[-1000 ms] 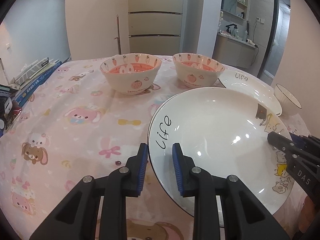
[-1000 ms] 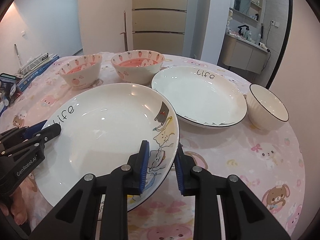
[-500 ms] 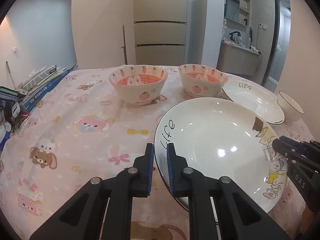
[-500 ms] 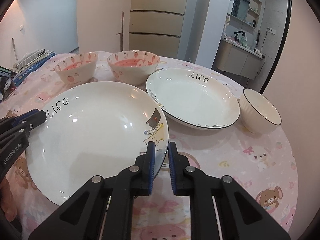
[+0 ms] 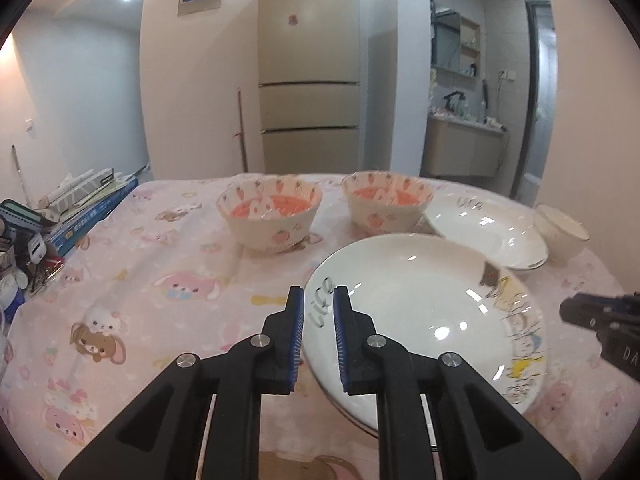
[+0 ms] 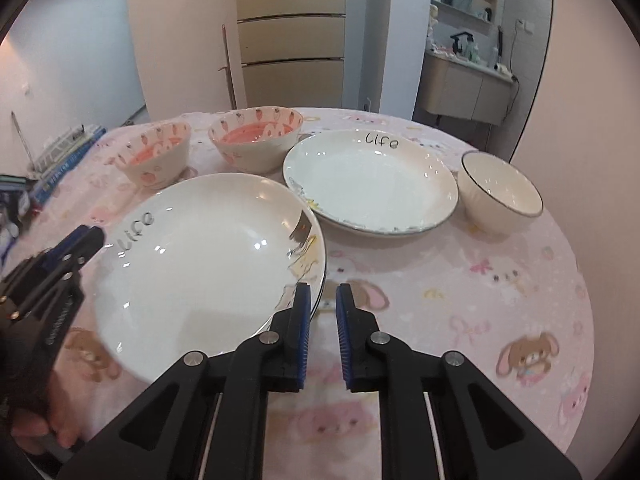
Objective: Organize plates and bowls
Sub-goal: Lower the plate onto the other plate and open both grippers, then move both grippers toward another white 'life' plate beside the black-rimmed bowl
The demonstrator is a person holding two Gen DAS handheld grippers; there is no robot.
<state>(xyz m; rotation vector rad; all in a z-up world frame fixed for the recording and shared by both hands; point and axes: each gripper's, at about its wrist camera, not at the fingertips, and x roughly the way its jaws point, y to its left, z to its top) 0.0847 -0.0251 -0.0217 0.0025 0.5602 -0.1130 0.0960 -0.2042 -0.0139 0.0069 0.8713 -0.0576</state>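
From the left wrist, the left gripper (image 5: 319,322) is hovering with its jaws parted a little, holding nothing, over the near left rim of the near plate (image 5: 424,312), which is lying on the pink cartoon cloth of the desk (image 5: 160,292). Two strawberry bowls (image 5: 270,216) are sitting behind it, the far plate (image 5: 486,232) and a white bowl (image 5: 560,236) to the right.

From the right wrist, the right gripper (image 6: 322,328) is likewise standing slightly apart, gripping nothing, at the near plate's (image 6: 200,264) right edge; whether a finger is touching the rim is hard to tell. The far plate (image 6: 370,184) is lying just beyond, the white bowl (image 6: 500,192) beside it.
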